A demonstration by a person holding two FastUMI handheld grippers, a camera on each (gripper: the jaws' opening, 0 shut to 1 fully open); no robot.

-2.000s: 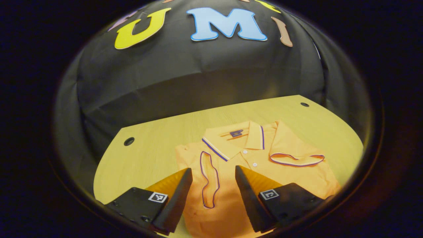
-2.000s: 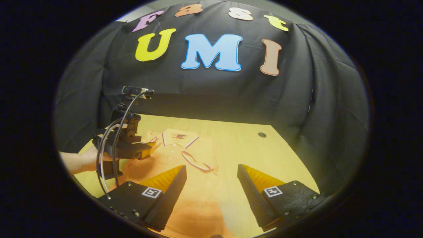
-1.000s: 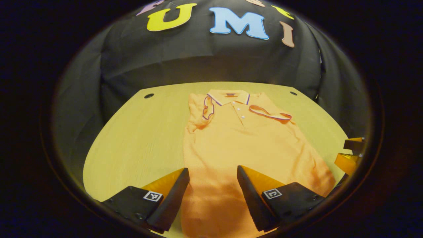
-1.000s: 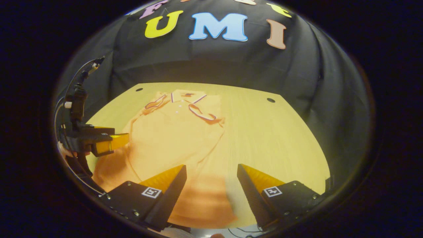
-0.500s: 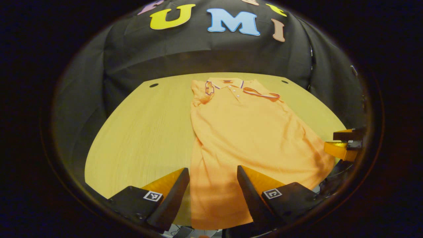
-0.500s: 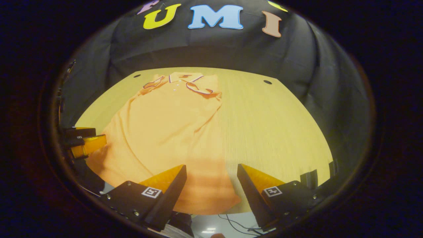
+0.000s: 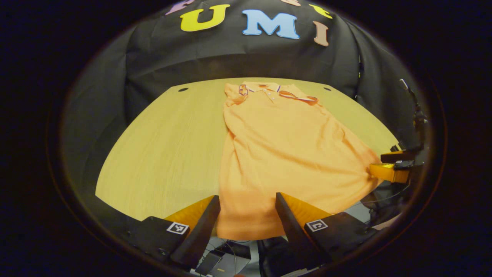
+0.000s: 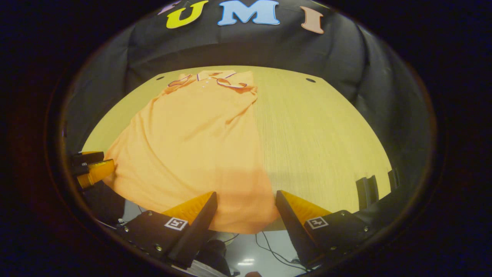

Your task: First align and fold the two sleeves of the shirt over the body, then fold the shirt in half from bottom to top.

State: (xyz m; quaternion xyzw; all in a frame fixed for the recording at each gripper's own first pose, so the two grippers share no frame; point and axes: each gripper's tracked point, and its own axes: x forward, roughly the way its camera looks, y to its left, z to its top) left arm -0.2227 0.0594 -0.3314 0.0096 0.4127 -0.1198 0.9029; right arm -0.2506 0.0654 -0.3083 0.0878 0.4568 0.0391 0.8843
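shirt (image 7: pixel 284 154) is lying flat on the table (image 7: pixel 161 146), sleeves already folded in near the collar, hem hanging slightly over the near edge. left gripper (image 7: pixel 246 215) and right gripper (image 8: pixel 246 211) are hovering spread wide at the hem; soft, light fabric likely wanting a pinch at each hem corner.

Left gripper (image 7: pixel 244 215) jaws apart; right gripper (image 8: pixel 246 213) jaws apart

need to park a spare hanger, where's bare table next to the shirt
Bare table lies between the shirt and the table's left edge in the left gripper view, and a wider stretch beyond the shirt's other side in the right gripper view. The near edge is crowded: the hem and both grippers, left gripper and right gripper, jaws open.
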